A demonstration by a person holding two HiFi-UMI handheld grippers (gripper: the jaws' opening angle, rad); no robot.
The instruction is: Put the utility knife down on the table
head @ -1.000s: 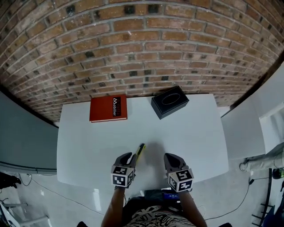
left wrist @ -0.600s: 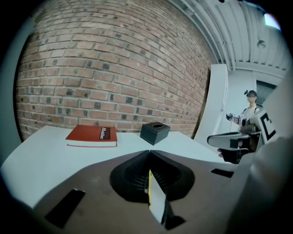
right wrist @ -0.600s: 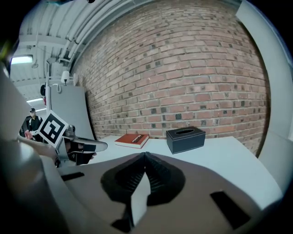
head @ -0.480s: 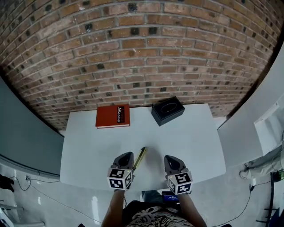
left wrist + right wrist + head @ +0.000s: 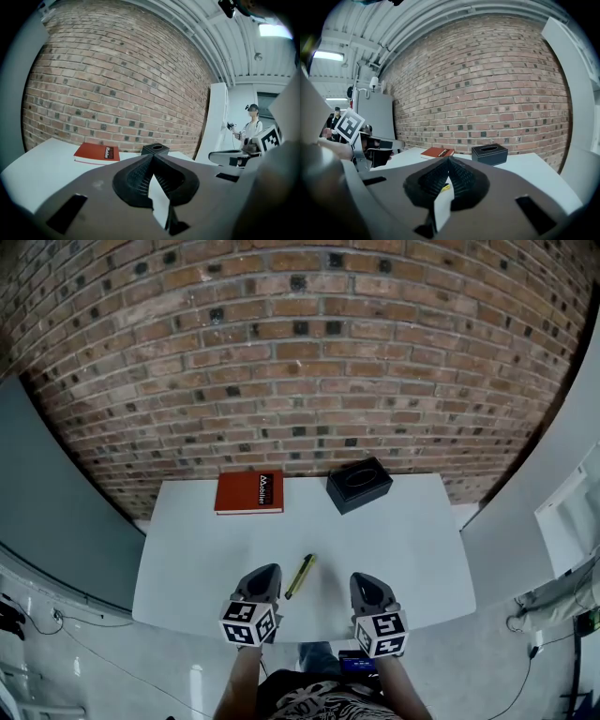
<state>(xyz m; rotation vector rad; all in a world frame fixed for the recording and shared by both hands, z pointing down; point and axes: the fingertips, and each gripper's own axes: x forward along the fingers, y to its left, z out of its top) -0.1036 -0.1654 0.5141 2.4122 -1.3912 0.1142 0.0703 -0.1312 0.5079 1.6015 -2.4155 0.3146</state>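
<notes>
The utility knife (image 5: 300, 576), yellow and black, lies flat on the white table (image 5: 403, 540) near its front edge, between my two grippers. My left gripper (image 5: 263, 571) hangs just left of it, apart from it, with its jaws shut on nothing (image 5: 153, 157). On the knife's other side my right gripper (image 5: 362, 579) is also shut and empty (image 5: 448, 159). In the right gripper view a sliver of the yellow knife (image 5: 446, 187) shows through the slit behind the tips.
A red book (image 5: 249, 492) and a black box (image 5: 359, 485) lie at the table's back edge against the brick wall (image 5: 300, 362). White panels stand to the right. A person (image 5: 253, 126) stands far off in the left gripper view.
The knife was against the left gripper's tip a second ago. It now lies apart on the table and the left gripper has drawn back. The head view has tilted up.
</notes>
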